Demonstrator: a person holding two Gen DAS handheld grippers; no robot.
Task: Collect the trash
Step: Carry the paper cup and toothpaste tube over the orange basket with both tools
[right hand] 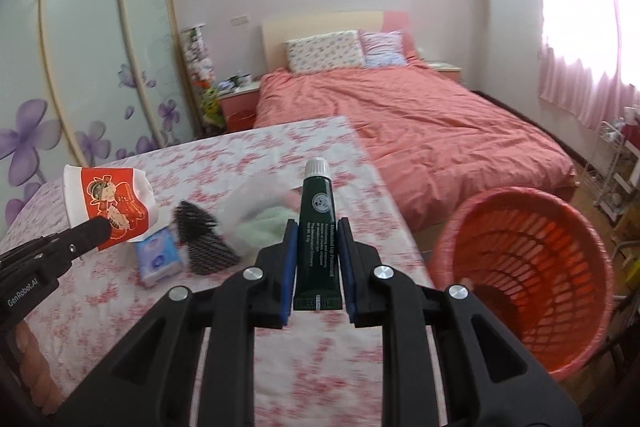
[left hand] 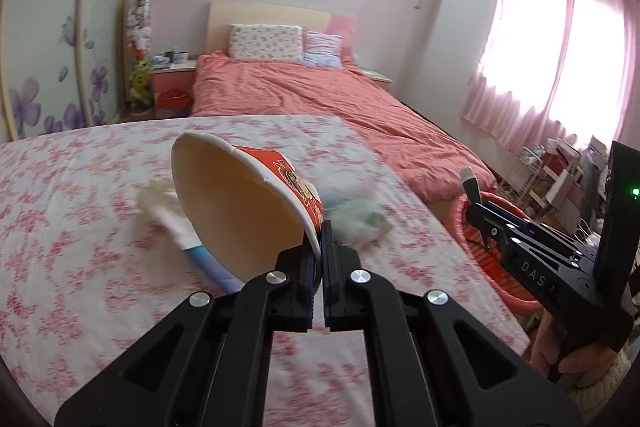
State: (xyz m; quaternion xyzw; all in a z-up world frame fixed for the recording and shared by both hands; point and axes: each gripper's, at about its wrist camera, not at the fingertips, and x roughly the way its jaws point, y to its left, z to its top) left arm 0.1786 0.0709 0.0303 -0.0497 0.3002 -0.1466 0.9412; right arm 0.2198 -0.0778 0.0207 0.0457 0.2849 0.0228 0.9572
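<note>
My left gripper is shut on the rim of a red and white paper cup, which hangs tilted above the flowered table. The right wrist view shows the same cup at the left, pinched by the left gripper. My right gripper is shut on a dark green tube with a white cap, held upright over the table's right side. That tube's cap shows above the right gripper in the left wrist view. An orange slotted basket stands to the right, below the table edge.
On the flowered tablecloth lie a blue tissue pack, a black comb-like piece and a crumpled clear bag with something green in it. White crumpled paper lies behind the cup. A bed with pink covers stands beyond.
</note>
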